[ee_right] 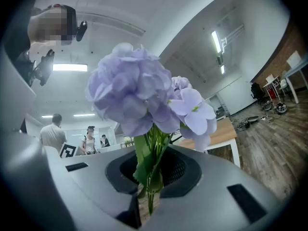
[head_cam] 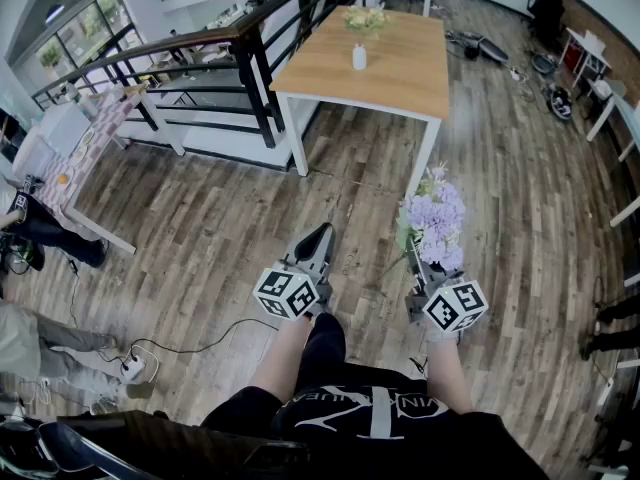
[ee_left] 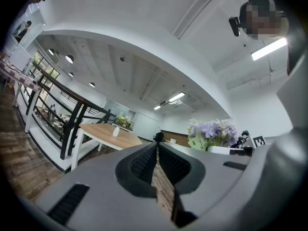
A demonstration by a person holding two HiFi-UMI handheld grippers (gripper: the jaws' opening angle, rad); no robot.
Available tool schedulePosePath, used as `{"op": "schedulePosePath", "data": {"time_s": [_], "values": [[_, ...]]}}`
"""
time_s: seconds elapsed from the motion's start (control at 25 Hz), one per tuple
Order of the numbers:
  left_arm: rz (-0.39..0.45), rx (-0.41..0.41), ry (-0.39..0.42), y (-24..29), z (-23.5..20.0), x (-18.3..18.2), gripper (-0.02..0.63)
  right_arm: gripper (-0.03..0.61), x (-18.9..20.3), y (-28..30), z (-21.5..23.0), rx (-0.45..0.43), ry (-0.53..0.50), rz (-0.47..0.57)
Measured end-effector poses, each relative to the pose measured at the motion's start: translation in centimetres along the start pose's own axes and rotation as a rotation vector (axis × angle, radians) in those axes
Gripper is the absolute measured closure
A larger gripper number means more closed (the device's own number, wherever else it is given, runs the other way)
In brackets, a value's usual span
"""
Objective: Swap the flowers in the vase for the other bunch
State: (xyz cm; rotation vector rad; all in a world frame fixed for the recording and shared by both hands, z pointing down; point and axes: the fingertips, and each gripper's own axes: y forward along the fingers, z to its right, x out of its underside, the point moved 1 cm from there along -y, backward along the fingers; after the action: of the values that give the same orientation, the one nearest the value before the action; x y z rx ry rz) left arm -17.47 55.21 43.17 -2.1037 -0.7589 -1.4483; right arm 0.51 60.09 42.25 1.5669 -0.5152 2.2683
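A bunch of pale purple flowers (head_cam: 437,223) stands upright in my right gripper (head_cam: 420,268), which is shut on its green stems (ee_right: 150,177). The blooms (ee_right: 144,97) fill much of the right gripper view. My left gripper (head_cam: 320,238) is held beside it, shut and with nothing in it, its jaws pressed together (ee_left: 157,150). Far ahead, a small white vase (head_cam: 359,56) stands on a wooden table (head_cam: 400,78), with a yellow-green bunch (head_cam: 365,20) behind it. In the left gripper view the vase (ee_left: 115,130) and that bunch (ee_left: 123,121) are small and distant. Both grippers are well short of the table.
A black railing (head_cam: 200,58) runs along the left over a raised platform. A patterned table (head_cam: 85,153) and a seated person (head_cam: 40,233) are at the left. Cables and a power strip (head_cam: 130,368) lie on the wood floor. White desks (head_cam: 610,98) line the right wall.
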Motion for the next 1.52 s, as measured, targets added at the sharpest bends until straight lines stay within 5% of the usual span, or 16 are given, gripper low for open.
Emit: {"op": "schedulePosePath", "data": {"time_s": [0.4, 1.52], "values": [[-0.003, -0.019, -0.017, 1.8, -2.4, 0.4, 0.592, 0.517, 1.0, 2.7, 1.2, -0.018, 0.002, -0.022], [0.001, 0.062, -0.018, 20.3, -16.5, -4.2, 0.592, 0.517, -0.8, 22.0, 12.9, 0.061, 0.028, -0.002]]}}
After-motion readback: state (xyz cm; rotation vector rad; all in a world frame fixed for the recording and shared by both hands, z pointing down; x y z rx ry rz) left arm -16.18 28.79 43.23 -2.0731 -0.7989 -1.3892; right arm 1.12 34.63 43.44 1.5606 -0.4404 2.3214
